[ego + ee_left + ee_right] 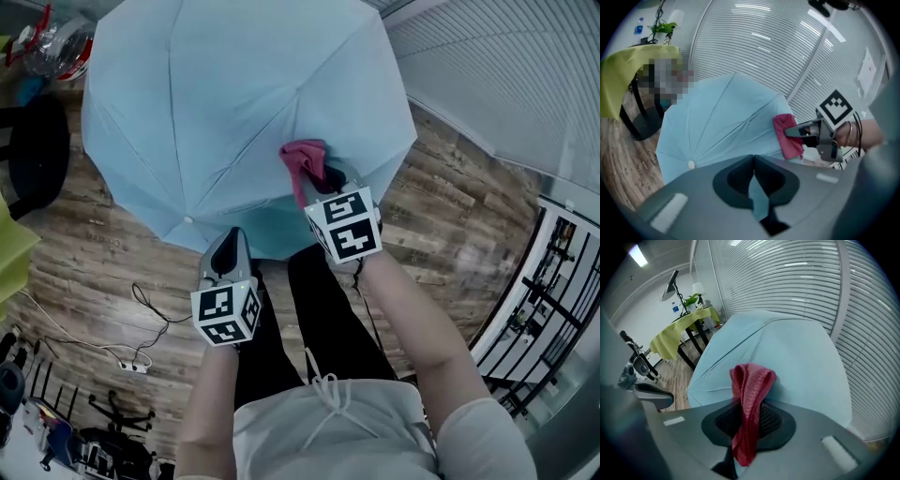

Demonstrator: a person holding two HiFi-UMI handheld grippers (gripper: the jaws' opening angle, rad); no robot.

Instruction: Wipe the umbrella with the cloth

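Two grippers are out in front of you, each with its marker cube turned toward your head. Your left gripper, just left of centre in the lower half of the head view, has its jaws pressed together on the near hem of the umbrella. Its own view shows a strip of pale blue fabric pinched where the jaws meet. Your right gripper, a little higher and right of centre, is clamped on the cloth, a pink-red knitted piece. In the right gripper view the cloth runs down between the closed jaws. One end hangs below them and a folded loop stands above, lying against the canopy.

The umbrella is open, and its pale blue canopy fills the upper middle of the head view, with ribs fanning out from a crown just beyond the cloth. The cloth sits on the panel nearest you, close to its lower edge.

Around the canopy is a wood-plank floor, with a white power strip and its cable at lower left. Farther off, white blinds fill the upper right corner. In the right gripper view a table draped in yellow-green stands at upper left, well apart from the umbrella.
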